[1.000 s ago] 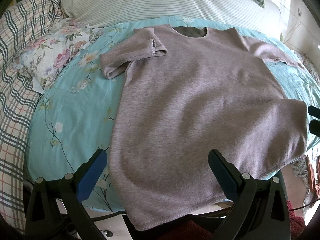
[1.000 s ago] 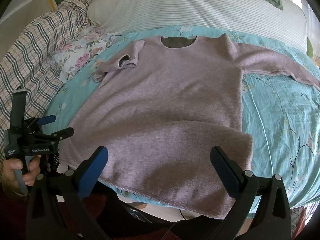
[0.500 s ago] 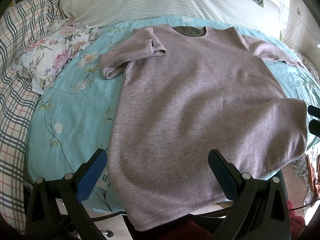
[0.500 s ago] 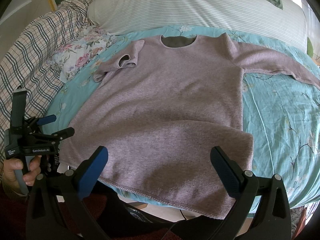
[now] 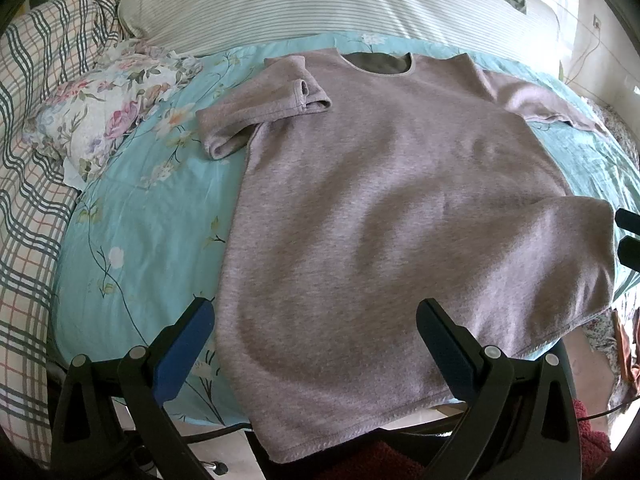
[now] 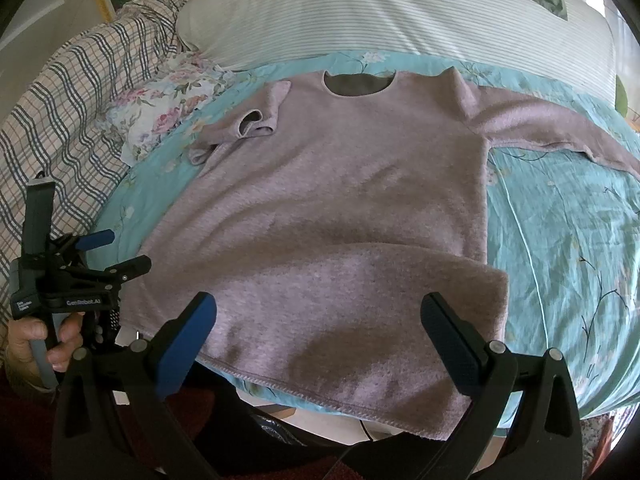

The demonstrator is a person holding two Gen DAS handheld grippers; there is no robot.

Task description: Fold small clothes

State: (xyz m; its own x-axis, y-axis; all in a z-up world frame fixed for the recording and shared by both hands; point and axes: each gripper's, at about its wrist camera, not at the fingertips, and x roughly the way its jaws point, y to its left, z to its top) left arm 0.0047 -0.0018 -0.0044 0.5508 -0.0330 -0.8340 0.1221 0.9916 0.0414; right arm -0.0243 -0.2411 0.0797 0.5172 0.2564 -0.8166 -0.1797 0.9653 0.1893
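A mauve long-sleeved sweater [image 5: 392,200] lies flat on the teal floral bedsheet [image 5: 140,216], neckline at the far end, hem hanging over the near edge. Its left sleeve [image 5: 256,108] is folded back on itself; its right sleeve [image 6: 560,128] stretches out to the right. My left gripper [image 5: 316,340] is open and empty, hovering above the hem's left part. My right gripper [image 6: 320,332] is open and empty above the hem's right part. The left gripper also shows in the right wrist view [image 6: 116,252], at the sweater's left hem corner.
A striped white pillow [image 5: 320,0] lies along the far side. A floral cloth [image 5: 104,112] and a plaid blanket [image 5: 28,184] lie at the left. The bed's near edge [image 6: 280,392] drops to the floor below the hem.
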